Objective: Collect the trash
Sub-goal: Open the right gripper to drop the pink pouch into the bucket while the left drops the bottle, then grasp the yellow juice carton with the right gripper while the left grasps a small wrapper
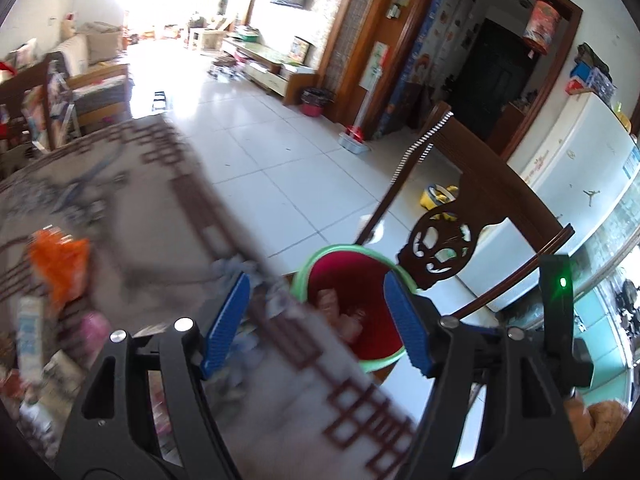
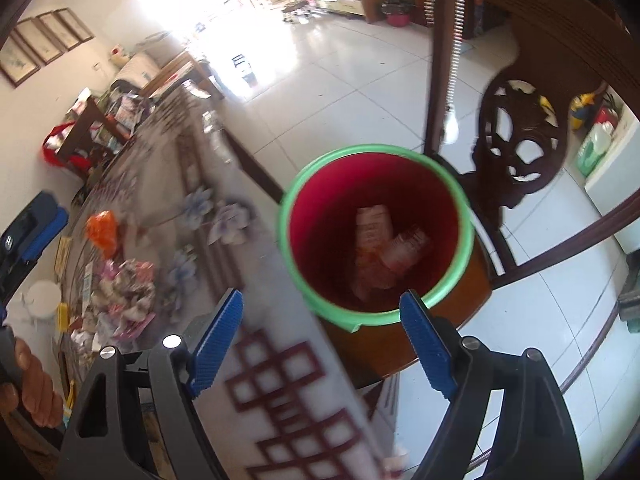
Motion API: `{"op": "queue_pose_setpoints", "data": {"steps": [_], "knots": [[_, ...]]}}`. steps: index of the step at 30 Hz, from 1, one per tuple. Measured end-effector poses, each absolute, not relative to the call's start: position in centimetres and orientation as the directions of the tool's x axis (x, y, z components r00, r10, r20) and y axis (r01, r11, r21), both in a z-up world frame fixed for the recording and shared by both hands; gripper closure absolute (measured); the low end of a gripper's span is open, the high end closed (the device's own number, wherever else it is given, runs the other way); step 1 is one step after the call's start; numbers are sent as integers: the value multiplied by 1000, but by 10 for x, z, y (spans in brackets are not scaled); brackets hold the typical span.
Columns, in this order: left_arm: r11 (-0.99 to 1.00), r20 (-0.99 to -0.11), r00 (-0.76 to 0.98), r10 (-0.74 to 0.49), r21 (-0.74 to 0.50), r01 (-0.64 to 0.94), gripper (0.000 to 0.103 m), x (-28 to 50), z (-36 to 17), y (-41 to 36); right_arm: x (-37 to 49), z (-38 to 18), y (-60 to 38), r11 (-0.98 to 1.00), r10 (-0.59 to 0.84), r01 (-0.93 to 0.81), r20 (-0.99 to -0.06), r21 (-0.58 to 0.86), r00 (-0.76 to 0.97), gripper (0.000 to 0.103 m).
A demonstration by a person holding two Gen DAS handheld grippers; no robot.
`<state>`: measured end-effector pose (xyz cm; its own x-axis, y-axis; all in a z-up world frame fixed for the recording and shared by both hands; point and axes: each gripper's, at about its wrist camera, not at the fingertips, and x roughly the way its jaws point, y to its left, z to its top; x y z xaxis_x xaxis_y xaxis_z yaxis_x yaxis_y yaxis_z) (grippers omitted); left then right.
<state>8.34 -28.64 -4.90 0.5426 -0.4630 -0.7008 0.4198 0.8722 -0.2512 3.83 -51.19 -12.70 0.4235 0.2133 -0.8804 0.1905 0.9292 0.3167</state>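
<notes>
Beside the table's right edge, on a wooden chair [image 2: 420, 344], I see the red bin [image 2: 374, 228] with its green rim, crumpled wrappers [image 2: 384, 248] lying inside. My right gripper [image 2: 322, 342] hangs near it, fingers spread and empty. My left gripper [image 1: 316, 326] is likewise released, above the patterned tablecloth [image 1: 132, 208], where an orange wrapper [image 1: 60, 264] and other litter lie at left.
</notes>
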Motion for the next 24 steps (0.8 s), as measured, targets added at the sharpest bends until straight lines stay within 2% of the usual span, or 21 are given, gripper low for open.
{"op": "queue_pose_setpoints", "data": {"steps": [13, 18, 21, 24], "knots": [[968, -760, 599, -252, -208, 143, 33, 11, -54, -88, 13, -123, -353, 946, 310, -28, -881, 322, 357, 24], [980, -812, 550, -197, -162, 114, 33, -25, -72, -36, -4, -129, -298, 940, 342, -96, -888, 328, 308, 24], [987, -848, 505, -162, -139, 84, 33, -47, -90, -4, -15, -131, -267, 897, 440, -157, -864, 412, 245, 24], [986, -868, 472, -153, -164, 19, 33, -62, -106, 30, -29, -147, -227, 809, 578, -205, -810, 551, 102, 23]]}}
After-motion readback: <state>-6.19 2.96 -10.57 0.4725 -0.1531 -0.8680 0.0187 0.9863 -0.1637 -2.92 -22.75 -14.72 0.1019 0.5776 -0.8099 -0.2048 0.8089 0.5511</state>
